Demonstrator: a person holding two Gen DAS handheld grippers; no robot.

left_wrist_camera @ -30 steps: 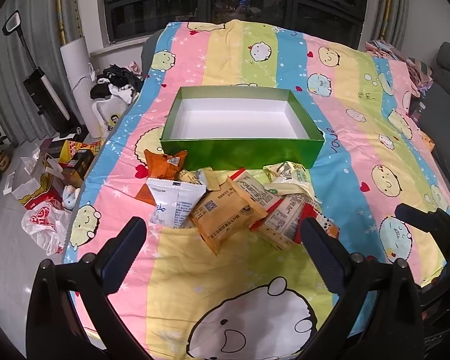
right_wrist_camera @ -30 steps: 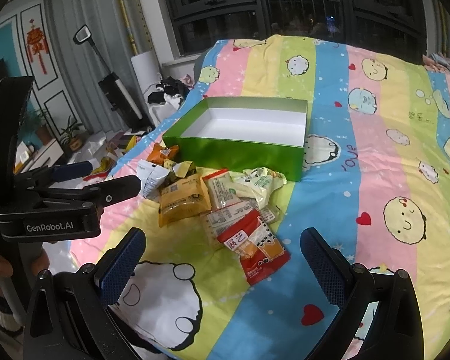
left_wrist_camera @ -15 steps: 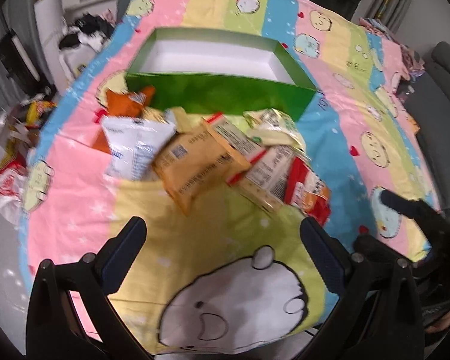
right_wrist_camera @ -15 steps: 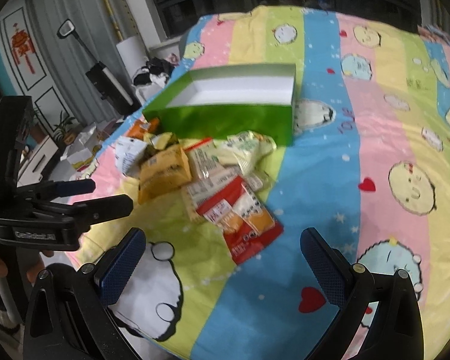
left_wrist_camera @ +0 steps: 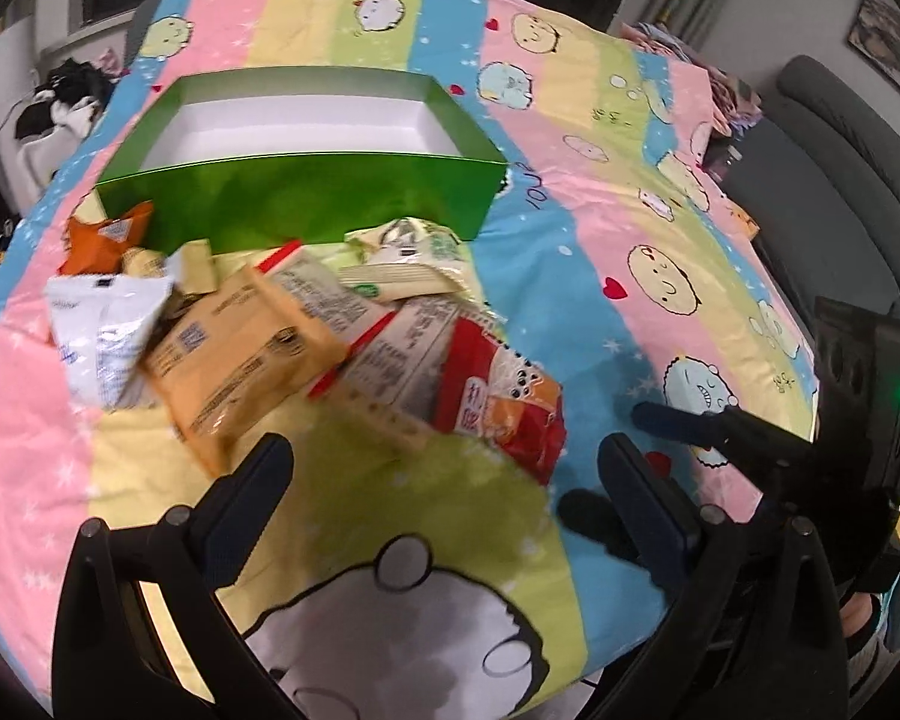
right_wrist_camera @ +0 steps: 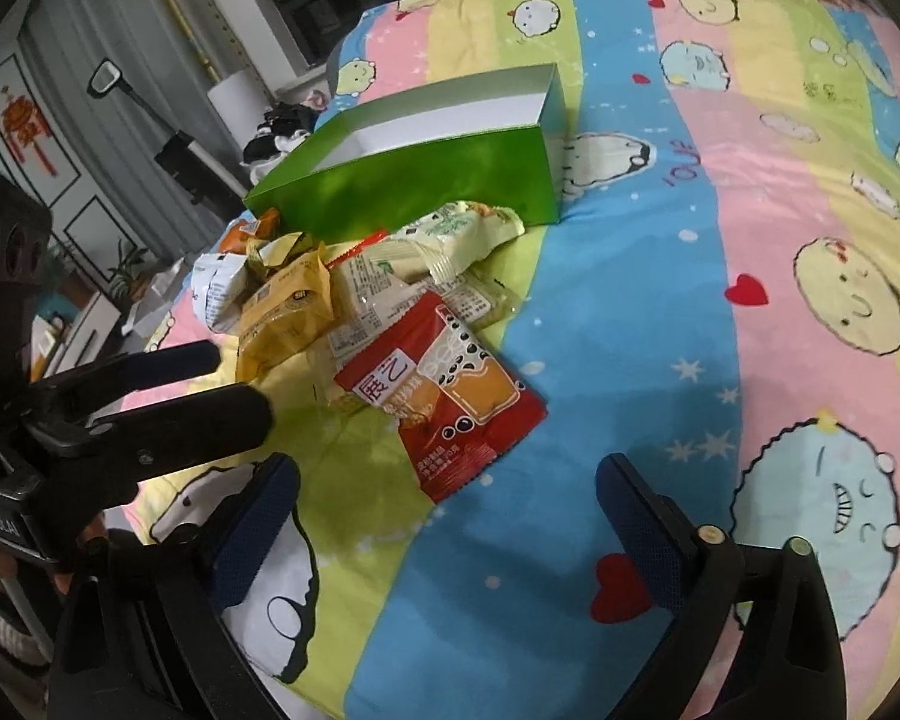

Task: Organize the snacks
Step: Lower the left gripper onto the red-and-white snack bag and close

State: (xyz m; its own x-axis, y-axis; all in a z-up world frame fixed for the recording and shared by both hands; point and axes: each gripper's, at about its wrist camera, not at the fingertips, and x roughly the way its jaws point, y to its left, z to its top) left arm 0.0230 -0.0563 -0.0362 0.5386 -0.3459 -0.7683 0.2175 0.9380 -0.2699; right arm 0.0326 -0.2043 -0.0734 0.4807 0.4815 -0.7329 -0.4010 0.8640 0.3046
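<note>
I hold both grippers wide and empty: the left gripper (left_wrist_camera: pixel 444 480) faces the snack pile (left_wrist_camera: pixel 282 324). The red packet (right_wrist_camera: pixel 444 390) lies just ahead of my right gripper (right_wrist_camera: pixel 447 501), nearest for pickup. Beyond stands the empty green box (left_wrist_camera: pixel 306 204).

Black left gripper (left_wrist_camera: pixel 444 498), blue-padded fingers (left_wrist_camera: pixel 258 480), silver screws.

Both wrist cameras look forward and down from close above the bedspread (left_wrist_camera: pixel 570 276), sharing the snack pile (right_wrist_camera: pixel 384 324) and green box (left_wrist_camera: pixel 306 162).
</note>
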